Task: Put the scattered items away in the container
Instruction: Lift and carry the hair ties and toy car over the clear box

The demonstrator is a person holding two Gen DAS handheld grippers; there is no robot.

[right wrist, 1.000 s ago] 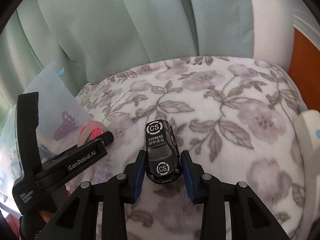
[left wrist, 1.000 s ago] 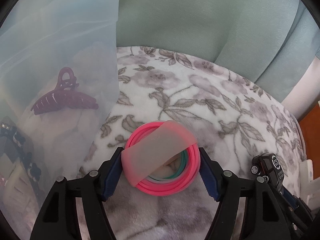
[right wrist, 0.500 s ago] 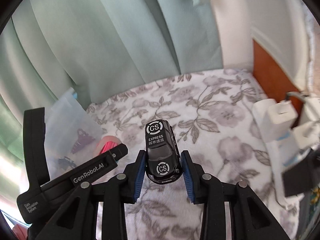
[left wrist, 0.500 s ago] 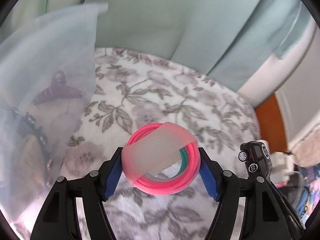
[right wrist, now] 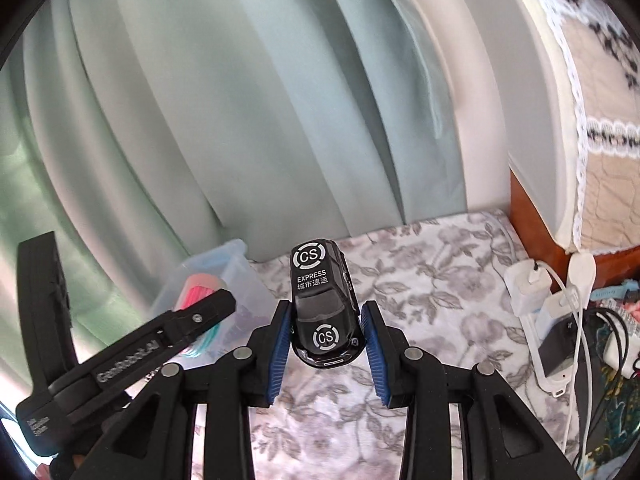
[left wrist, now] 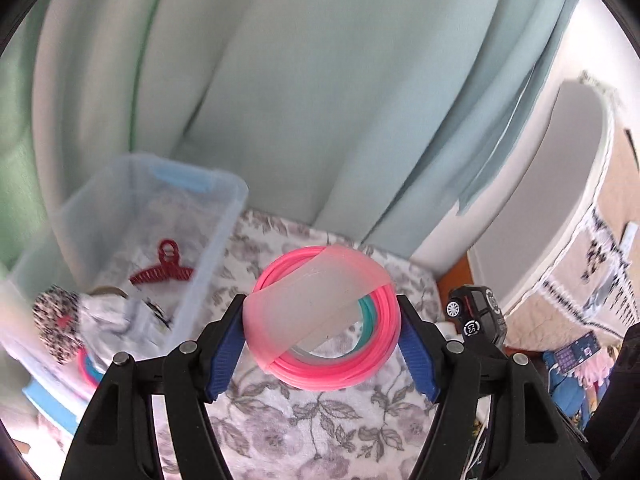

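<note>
Midway through carry: left claw [left wrist: 322, 336] clamped the pink coil of plastic rings [left wrist: 324, 318], right claw [right wrist: 325, 336] the black toy car [right wrist: 324, 304], both aloft beside the clear plastic storage bin [left wrist: 132, 240]. Next: swing over its rim, release.

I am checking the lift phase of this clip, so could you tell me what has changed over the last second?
Both grippers have risen off the floral blanket: the left gripper carries the pink coil, the right gripper the black toy car. The clear container, seen through its wall before, now lies below and to the left, its opening in view. Both grips are unchanged; the red hair clip remains inside.
</note>
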